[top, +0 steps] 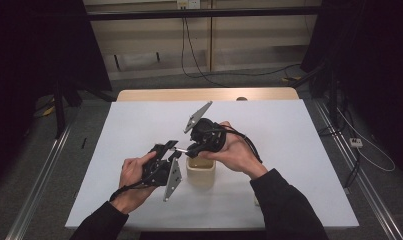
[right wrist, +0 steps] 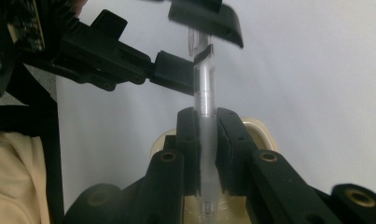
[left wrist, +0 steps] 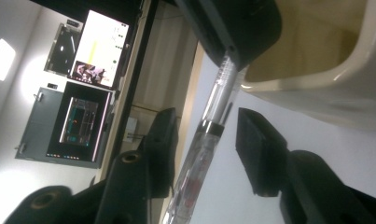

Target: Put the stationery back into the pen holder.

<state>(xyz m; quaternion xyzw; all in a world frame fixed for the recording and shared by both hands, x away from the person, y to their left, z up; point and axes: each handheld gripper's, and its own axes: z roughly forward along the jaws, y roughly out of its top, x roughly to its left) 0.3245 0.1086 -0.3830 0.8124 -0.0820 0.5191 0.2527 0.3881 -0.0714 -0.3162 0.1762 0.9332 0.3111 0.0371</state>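
Observation:
A clear plastic pen [top: 181, 148] hangs level between my two grippers, just above a cream cup [top: 201, 171] on the white table [top: 289, 150]. My right gripper [top: 193, 148] is shut on the pen's barrel [right wrist: 205, 88], and its pads [right wrist: 188, 140] clamp both sides over the cup's rim [right wrist: 255, 128]. My left gripper [top: 175, 147] comes from the left. Its jaws straddle the pen's other end [left wrist: 218, 100], with a gap on each side of the pen in the left gripper view, so my left gripper [left wrist: 209, 140] is open. From the right gripper view, my left gripper [right wrist: 195, 46] brackets the pen's clip end.
A bare wooden strip [top: 204, 94] runs along the table's far edge. Tripod legs and cables [top: 339, 125] stand on the floor to the right, and a dark stand [top: 59, 105] to the left. Lit monitors [left wrist: 87, 93] show in the left gripper view.

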